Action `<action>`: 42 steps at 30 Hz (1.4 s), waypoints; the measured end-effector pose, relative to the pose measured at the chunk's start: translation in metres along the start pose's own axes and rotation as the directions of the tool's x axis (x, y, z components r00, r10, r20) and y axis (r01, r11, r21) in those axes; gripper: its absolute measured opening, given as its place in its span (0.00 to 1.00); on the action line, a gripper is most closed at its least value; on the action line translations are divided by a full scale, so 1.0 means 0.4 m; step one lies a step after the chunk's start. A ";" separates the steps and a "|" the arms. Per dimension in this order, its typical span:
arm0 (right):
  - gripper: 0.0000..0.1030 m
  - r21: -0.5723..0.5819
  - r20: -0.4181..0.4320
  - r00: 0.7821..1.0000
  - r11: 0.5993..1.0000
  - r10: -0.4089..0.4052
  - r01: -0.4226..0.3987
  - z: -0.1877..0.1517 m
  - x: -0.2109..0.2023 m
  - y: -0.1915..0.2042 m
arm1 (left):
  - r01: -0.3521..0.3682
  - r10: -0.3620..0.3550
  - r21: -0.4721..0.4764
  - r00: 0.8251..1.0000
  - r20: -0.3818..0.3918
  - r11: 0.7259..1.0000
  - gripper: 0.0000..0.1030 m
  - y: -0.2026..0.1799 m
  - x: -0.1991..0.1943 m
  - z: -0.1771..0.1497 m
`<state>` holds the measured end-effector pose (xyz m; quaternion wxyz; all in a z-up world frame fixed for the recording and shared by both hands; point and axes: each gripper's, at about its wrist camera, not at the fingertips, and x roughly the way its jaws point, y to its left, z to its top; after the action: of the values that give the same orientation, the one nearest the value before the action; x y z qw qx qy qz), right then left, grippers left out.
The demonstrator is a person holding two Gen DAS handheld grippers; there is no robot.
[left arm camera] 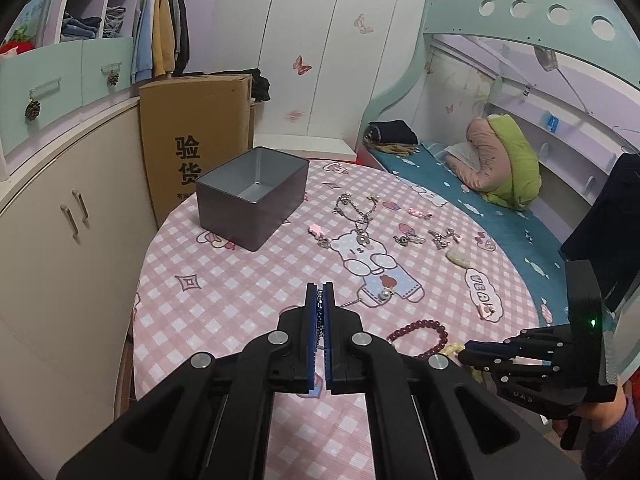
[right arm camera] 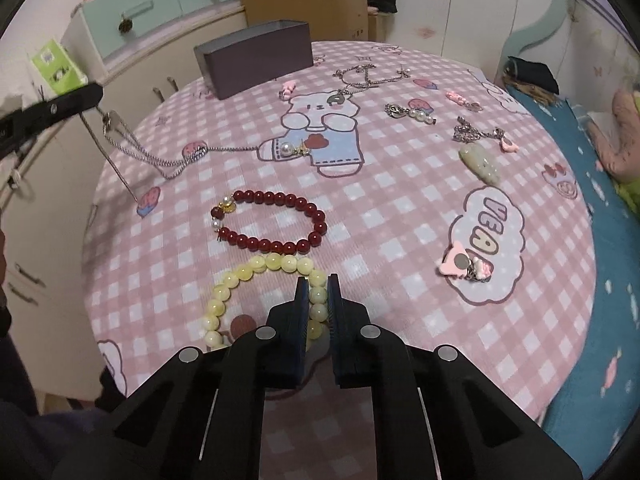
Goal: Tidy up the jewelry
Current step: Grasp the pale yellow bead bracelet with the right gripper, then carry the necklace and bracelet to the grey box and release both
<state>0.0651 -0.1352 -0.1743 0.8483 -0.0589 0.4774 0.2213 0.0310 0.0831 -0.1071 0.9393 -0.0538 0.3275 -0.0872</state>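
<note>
My left gripper (left arm camera: 320,300) is shut on a silver chain necklace (left arm camera: 319,308); in the right wrist view the chain (right arm camera: 120,136) hangs from that gripper (right arm camera: 96,92) at upper left and trails across the cloth to a pearl pendant (right arm camera: 286,149). My right gripper (right arm camera: 319,292) is shut on a yellow bead bracelet (right arm camera: 240,276) that lies on the table, with beads pinched between the pads. A dark red bead bracelet (right arm camera: 280,199) lies just beyond it. An open grey tin box (left arm camera: 240,220) stands at the table's far left, with nothing visible inside.
On the round table's pink checked cloth (left arm camera: 224,280) lie several more pieces: tangled silver chains (left arm camera: 356,208), pearl charms (right arm camera: 416,114), a pale jade pendant (right arm camera: 480,162), pink clips (right arm camera: 464,266). A cardboard box (left arm camera: 196,152) and cabinets (left arm camera: 60,240) stand left, a bed (left arm camera: 500,232) right.
</note>
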 end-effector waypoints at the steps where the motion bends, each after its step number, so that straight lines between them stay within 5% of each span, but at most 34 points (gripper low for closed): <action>1: 0.10 0.008 0.017 1.000 1.000 -0.005 0.005 -0.001 -0.008 -0.005 | 0.000 0.000 0.000 1.000 0.003 1.000 0.01 -0.002 -0.001 0.001; 16: 0.10 -0.003 0.215 0.975 0.998 -0.060 0.062 0.147 -0.131 -0.053 | 0.100 -0.107 0.086 0.990 0.089 0.991 0.01 -0.023 -0.050 0.169; 29: 0.10 -0.069 0.316 0.948 0.996 -0.023 0.048 0.437 -0.137 -0.027 | -0.029 -0.011 0.194 0.979 0.202 0.981 0.01 -0.014 -0.076 0.449; 42: 0.10 -0.095 0.319 0.944 0.994 0.083 -0.056 0.705 -0.007 0.108 | -0.099 0.087 0.132 0.992 0.095 0.986 0.01 0.101 0.127 0.566</action>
<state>0.2663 -0.0095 -0.0157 0.9034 -0.0408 0.3243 0.2777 0.2165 0.1227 0.0322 0.9574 0.0222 0.2810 -0.0630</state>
